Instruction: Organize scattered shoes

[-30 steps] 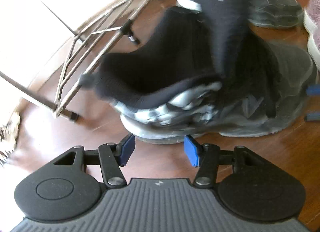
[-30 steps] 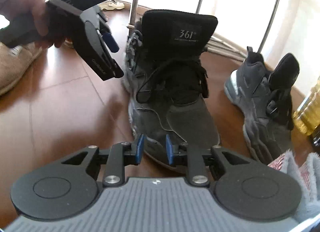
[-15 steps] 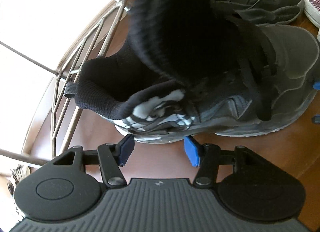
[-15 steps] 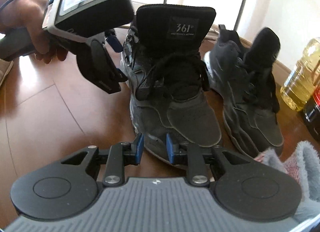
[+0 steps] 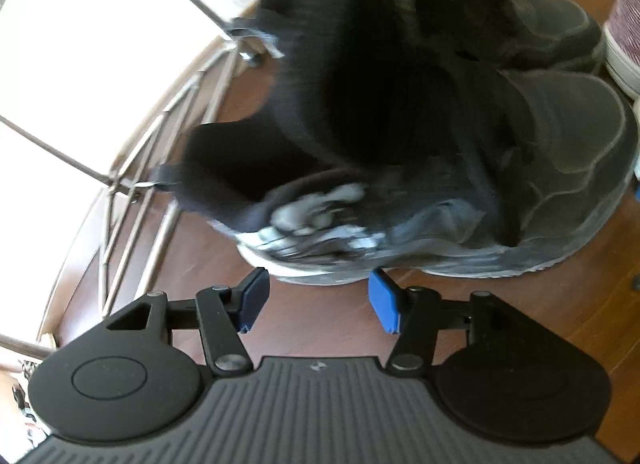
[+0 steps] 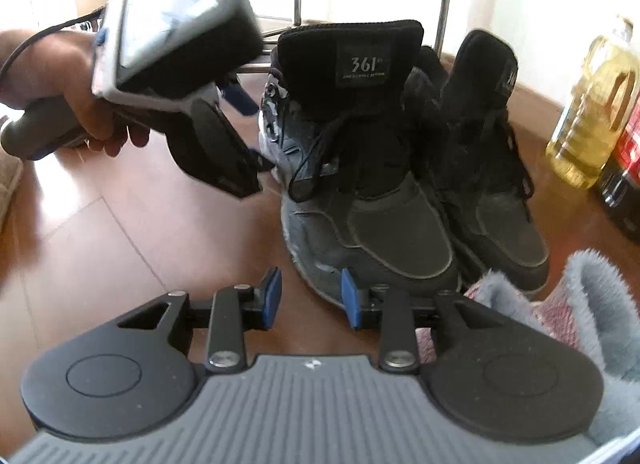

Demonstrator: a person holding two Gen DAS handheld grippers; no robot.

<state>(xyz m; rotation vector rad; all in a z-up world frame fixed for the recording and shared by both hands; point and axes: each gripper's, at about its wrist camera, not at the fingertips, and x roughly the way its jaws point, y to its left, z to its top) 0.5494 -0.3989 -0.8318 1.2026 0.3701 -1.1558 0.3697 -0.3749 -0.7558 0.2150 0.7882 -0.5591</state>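
In the right wrist view, the upper left holds a person's hand [image 6: 76, 103] gripping the handle of the left tongs [image 6: 240, 103], which point down beside the heel side of the nearer dark grey high-top sneaker [image 6: 360, 199]. Two such sneakers stand side by side on the brown wooden floor [image 6: 140, 248] at centre, toes toward the camera; the second dark grey high-top sneaker [image 6: 492, 183] sits just right of the first, touching it. At the bottom, the right tongs [image 6: 308, 296] are opening, nothing between the blue pads; the nearer sneaker's toe lies just beyond them. Far right: one yellow oil bottle [image 6: 592, 103], one dark bottle [image 6: 624, 167], one grey fluffy slipper [image 6: 592, 304]. In the left wrist view the left tongs [image 5: 316, 298] stand moderately wide and empty.
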